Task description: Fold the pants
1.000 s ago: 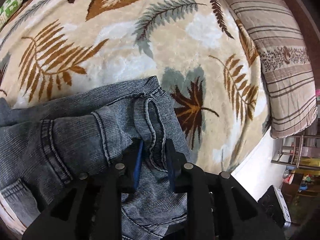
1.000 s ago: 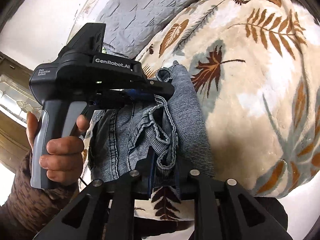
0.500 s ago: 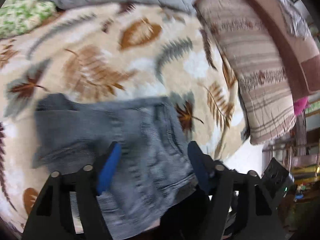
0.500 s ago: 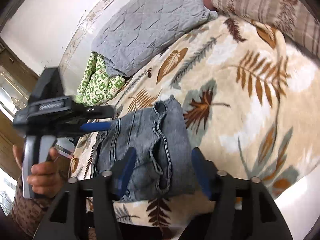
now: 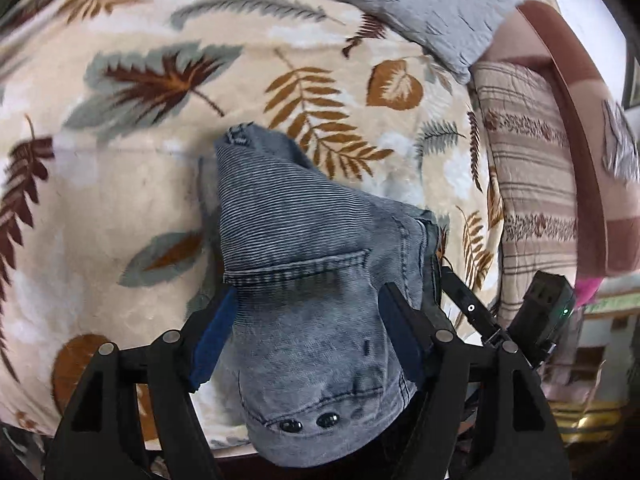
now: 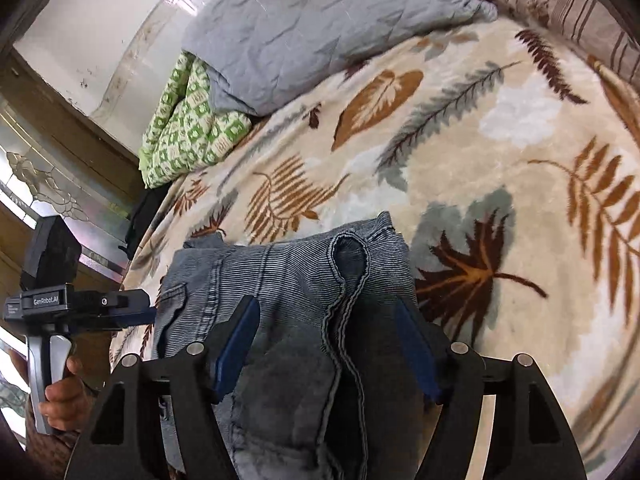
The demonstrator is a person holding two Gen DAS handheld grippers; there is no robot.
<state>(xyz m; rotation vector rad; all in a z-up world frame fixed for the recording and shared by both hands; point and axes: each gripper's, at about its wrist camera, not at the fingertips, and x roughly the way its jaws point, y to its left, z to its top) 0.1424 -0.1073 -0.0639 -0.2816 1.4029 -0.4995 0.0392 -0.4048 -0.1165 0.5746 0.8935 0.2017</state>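
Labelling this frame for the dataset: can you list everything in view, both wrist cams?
folded grey-blue denim pants: one, lying on the blanket at the bed's near edge
beige plush blanket with leaf print: one, covering the bed
grey quilted cover: one, bunched at the far side of the bed
green-and-white patterned cloth: one, beside the grey cover
striped beige-and-brown pillow: one, at the blanket's edge
left gripper: black, blue-padded fingers open, jaws just opened, straddling the pants without pressing them
right gripper: same make, open likewise over the pants
hand: one, holding the left gripper's handle
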